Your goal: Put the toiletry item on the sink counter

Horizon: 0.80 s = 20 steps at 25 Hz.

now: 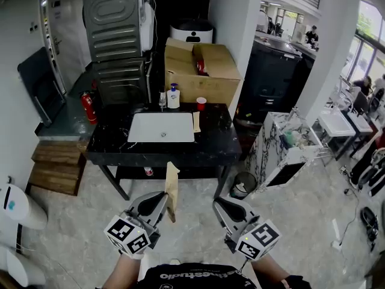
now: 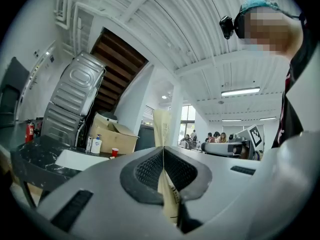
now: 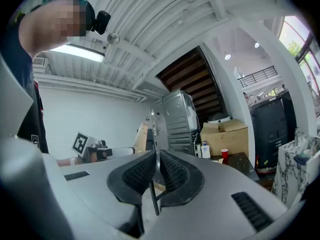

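A flat tan toiletry packet (image 1: 172,188) stands upright in my left gripper (image 1: 163,200), which is shut on its lower part. In the left gripper view the packet (image 2: 162,126) rises between the closed pads of that gripper (image 2: 163,156). My right gripper (image 1: 222,205) hangs beside it, shut with nothing between its pads, as the right gripper view (image 3: 156,160) confirms. Both are held over the floor, in front of the black marble sink counter (image 1: 213,143) with its white basin (image 1: 161,127).
On the counter stand a pump bottle (image 1: 173,96), a red cup (image 1: 201,103) and another tan packet (image 1: 197,121). A cardboard box (image 1: 201,71) sits behind. A fire extinguisher (image 1: 89,107) and wooden steps (image 1: 55,167) lie left, a waste bin (image 1: 243,185) right.
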{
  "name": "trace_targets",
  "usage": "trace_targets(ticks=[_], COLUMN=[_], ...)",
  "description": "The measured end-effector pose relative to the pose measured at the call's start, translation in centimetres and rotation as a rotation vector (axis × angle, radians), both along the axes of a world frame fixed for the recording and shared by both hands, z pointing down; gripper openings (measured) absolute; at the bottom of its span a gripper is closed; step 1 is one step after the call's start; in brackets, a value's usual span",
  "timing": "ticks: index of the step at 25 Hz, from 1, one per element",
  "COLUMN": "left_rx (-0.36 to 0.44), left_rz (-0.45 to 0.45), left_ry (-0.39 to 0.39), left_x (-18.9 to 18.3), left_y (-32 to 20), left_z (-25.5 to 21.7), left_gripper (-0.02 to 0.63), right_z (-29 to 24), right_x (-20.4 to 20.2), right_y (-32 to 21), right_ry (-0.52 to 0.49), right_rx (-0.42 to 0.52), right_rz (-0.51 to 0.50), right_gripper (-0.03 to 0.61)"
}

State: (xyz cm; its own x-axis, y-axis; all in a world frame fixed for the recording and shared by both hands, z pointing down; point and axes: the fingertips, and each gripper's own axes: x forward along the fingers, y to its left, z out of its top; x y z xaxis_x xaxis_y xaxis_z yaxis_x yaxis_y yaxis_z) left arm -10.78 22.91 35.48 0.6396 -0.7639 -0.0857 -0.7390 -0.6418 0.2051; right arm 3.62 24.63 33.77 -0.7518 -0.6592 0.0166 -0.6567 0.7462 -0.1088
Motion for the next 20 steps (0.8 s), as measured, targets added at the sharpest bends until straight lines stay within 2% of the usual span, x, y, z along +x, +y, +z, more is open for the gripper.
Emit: trace_targets(ticks=[4, 9, 20], left_rx=[0.001, 0.001, -0.011], left_rz=[0.007, 0.002, 0.006], left_ry=[-0.002, 0.003, 0.017], left_x=[-0.1, -0.6, -3.9], left_y=[0.1, 0.2, 0.0], left_z=[0.0, -0.3, 0.7], left_gripper=[0.017, 0.017, 0.017], right_z=[0.0, -0.5, 0.7], right_x=[-0.1, -0.3, -3.8], right_y=[0.1, 0.1, 0.3], right_ry=[0.000, -0.046, -0.006], right_rx=[-0.003, -0.013, -0.026], right_rz=[0.005, -0.003, -0.010], right_gripper=[0.041, 0.041, 0.040])
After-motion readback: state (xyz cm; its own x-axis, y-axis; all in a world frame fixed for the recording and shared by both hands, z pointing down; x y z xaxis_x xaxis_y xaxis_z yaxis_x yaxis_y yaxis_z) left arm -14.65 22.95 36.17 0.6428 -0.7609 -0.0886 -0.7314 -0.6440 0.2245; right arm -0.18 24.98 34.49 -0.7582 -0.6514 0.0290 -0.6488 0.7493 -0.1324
